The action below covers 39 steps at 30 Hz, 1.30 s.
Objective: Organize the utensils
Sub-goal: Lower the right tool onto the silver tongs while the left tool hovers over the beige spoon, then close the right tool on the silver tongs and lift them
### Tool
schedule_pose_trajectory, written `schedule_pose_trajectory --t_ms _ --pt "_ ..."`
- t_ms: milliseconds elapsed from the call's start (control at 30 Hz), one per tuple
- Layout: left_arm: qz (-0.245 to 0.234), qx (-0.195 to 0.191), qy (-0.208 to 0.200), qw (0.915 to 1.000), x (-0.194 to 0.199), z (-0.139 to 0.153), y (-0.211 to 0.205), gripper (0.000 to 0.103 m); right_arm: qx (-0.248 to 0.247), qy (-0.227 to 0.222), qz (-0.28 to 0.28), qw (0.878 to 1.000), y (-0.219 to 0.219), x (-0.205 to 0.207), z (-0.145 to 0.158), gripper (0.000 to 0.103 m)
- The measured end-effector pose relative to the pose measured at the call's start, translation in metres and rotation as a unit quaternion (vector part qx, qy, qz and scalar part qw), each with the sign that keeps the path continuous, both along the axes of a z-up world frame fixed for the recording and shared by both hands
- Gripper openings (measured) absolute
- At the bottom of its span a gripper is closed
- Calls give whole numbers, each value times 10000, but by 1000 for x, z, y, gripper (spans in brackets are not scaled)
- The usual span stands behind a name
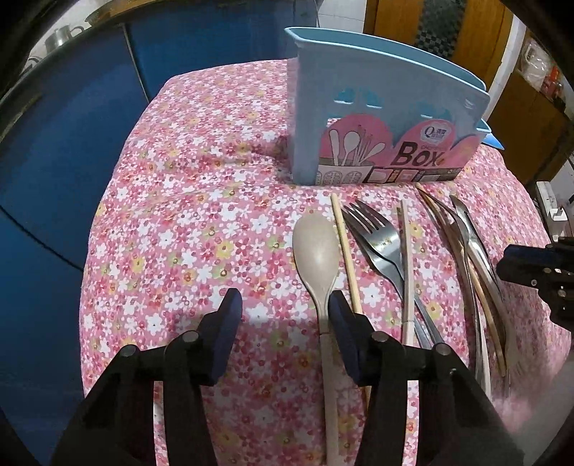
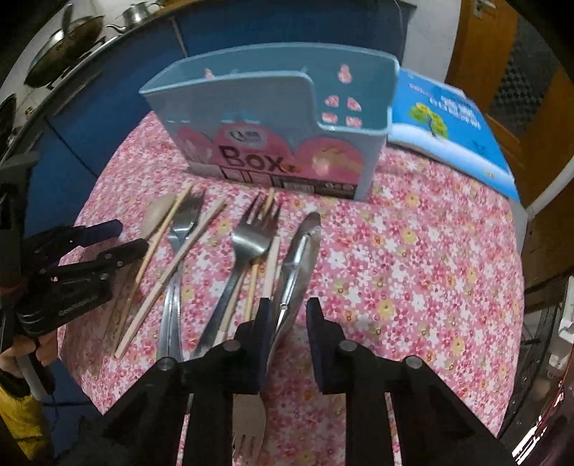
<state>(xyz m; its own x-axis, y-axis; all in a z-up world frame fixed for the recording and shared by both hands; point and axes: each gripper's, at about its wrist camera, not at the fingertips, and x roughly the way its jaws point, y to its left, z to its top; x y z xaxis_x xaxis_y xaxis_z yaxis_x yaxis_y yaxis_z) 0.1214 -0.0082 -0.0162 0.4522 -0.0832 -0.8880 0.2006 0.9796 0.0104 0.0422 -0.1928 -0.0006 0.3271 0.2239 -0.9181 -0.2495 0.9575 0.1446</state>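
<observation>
A light blue utensil box point(image 1: 376, 118) with a pink "Box" label stands at the back of the flowered table; it also shows in the right wrist view point(image 2: 272, 118). In front lie a beige spoon point(image 1: 315, 247), wooden chopsticks point(image 1: 346, 251), steel forks point(image 1: 376, 233) and more cutlery point(image 1: 473, 258). My left gripper point(image 1: 285, 304) is open, low over the cloth, its right finger beside the spoon's neck. My right gripper point(image 2: 288, 312) is open, its fingers on either side of a steel knife point(image 2: 301, 251). A steel fork point(image 2: 251, 236) and chopsticks point(image 2: 172, 265) lie left of it.
A blue book point(image 2: 448, 125) lies behind the box on the right. Blue cabinets point(image 1: 53, 161) stand beyond the table's left edge. Pots point(image 2: 71, 32) hang at the upper left. A beige fork point(image 2: 247, 423) lies under my right gripper.
</observation>
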Motion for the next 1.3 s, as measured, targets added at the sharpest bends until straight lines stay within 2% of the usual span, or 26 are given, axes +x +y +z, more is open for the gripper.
schedule_pose_trajectory --t_ms 133,333,500,633,833,967,1200,1233,1300 --pt "-4 39 7 10000 1 -1 0 54 74 193 15 9998 0 3 -7 21" --pt "20 25 72 10000 4 -1 1 54 -89 371 89 9992 10 7 -16 23" --pt "26 -54 105 9999 6 -2 6 54 -70 365 85 9993 15 13 -20 23" --pt "-41 38 150 9999 7 -2 3 54 21 295 129 9995 12 15 -20 22" --pt "-137 -62 361 9992 12 -1 5 53 24 301 78 9995 0 19 -18 21" --pt "-177 64 462 9988 14 -3 0 52 79 410 71 9991 -5 19 -19 21" --pt "-184 224 1022 9943 28 -3 -7 52 -129 564 150 9982 7 32 -20 25" --pt "-210 215 1079 9937 30 -3 -8 51 -123 580 137 9981 7 33 -20 25" --pt "-240 164 1052 9940 30 -2 -8 40 -154 564 152 9982 7 34 -20 24"
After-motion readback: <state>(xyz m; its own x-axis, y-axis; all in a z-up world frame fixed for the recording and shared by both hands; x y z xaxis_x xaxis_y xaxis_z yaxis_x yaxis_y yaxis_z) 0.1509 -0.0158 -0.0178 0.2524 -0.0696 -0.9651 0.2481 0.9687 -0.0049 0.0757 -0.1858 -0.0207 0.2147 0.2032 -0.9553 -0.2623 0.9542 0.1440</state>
